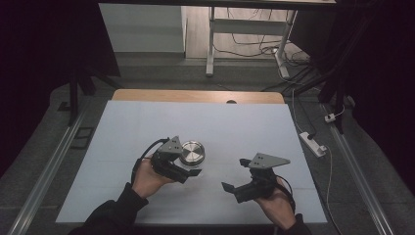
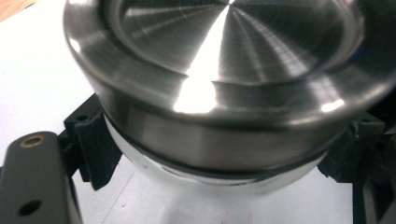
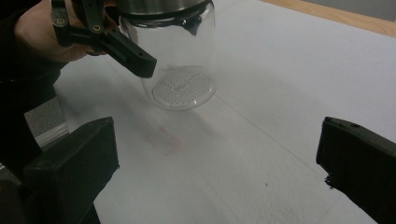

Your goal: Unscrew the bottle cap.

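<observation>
White sheet over a wooden worktop, dim room beyond: a jar [image 1: 191, 154] held left of centre, toward the near edge.

Standing upright on the sheet [image 1: 235, 127], the glass jar carried a steel lid [image 2: 233, 60], and the left gripper [image 1: 188, 170] had its jaws clamped on the glass just under that lid, one black finger [image 2: 93, 144] on each side. By the look of it, the jar's long axis ran straight up, so the lid faced the ceiling. Well apart toward the right near corner, the right gripper [image 1: 234, 174] held nothing, its jaws spread wide, and it pointed across at the jar. From it the jar lay leftward and slightly farther in. I judged any work on the lid would fall to this free hand, coming in from the right while the left steadied the glass.
</observation>
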Motion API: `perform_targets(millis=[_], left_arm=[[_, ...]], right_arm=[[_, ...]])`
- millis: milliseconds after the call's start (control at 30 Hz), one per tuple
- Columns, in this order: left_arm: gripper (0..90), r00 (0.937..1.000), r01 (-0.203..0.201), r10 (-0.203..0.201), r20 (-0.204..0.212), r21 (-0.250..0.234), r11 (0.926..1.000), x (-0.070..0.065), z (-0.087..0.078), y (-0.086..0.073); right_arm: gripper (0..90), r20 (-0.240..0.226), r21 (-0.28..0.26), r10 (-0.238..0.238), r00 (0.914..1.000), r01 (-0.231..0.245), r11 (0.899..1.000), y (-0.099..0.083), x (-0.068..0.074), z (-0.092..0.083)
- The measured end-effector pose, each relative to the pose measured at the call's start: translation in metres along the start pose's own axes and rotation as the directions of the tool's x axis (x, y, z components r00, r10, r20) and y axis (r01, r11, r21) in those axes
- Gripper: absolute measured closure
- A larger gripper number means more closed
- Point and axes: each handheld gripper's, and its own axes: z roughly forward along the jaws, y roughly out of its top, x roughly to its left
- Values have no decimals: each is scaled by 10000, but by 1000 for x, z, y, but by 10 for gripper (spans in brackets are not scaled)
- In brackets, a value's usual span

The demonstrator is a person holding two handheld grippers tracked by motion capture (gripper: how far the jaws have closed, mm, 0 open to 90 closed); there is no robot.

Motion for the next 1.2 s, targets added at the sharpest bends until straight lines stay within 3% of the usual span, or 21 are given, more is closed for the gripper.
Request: perform_targets(millis=[233,500,700,1200], left_arm=[[153,10000,-5,5,-6,0,10000,-1,1,0],[153,10000,-31,31,-40,17,10000,-2,3,-1],[153,9998,24,-24,-218,30,10000,-4,6,-1],[153,9960,214,-190,-868,276,9994,-8,11,1]], right_arm=[[0,64,183,-263,9996,262,9995,16,4,16],[0,-426,-46,-489,9979,487,9988,35,8,32],[0,-448,-96,-544,9975,540,9985,46,12,43],[36,246,-298,-477,9986,484,9984,64,25,79]])
